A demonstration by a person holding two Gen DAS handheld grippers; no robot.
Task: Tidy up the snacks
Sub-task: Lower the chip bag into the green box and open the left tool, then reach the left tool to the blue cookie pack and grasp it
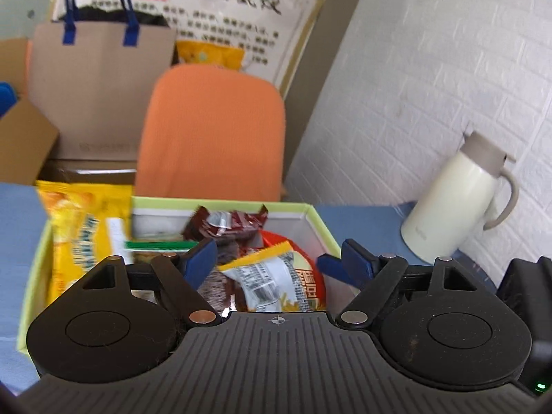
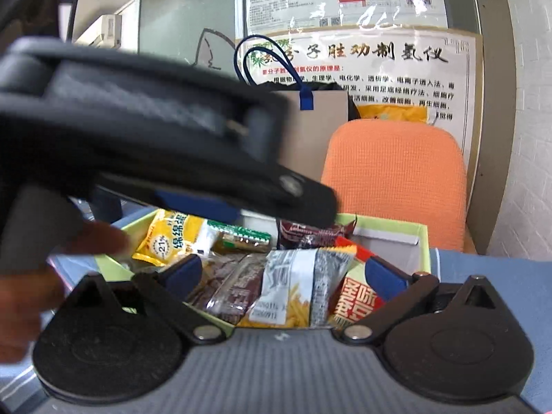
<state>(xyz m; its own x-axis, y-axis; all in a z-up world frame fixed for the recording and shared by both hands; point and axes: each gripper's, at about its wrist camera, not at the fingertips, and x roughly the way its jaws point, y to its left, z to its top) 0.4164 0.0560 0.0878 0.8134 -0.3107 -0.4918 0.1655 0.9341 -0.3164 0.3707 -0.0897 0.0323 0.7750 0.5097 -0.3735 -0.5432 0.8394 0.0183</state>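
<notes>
- A pale green box (image 1: 319,215) sits on the blue bench (image 1: 362,220), low in the middle of both views, and is packed with snack packets.
- At its left side stands a big yellow bag (image 1: 82,238); a dark red-brown wrapper (image 1: 238,222) lies toward the back, and a white-and-yellow packet (image 2: 293,289) with a printed label lies in front, beside a red pack (image 2: 355,302) with bold characters.
- The left tongs (image 1: 272,262) are spread wide above the box, nothing pressed between the blue pads (image 1: 201,258); they hold nothing.
- The right tongs (image 2: 286,276) stand at their widest, over the same packets, gripping nothing; whether a pad brushes a packet I cannot tell.
- In the right view the left tongs cross the upper left of the frame, a hand (image 2: 20,296) at the left edge.
</notes>
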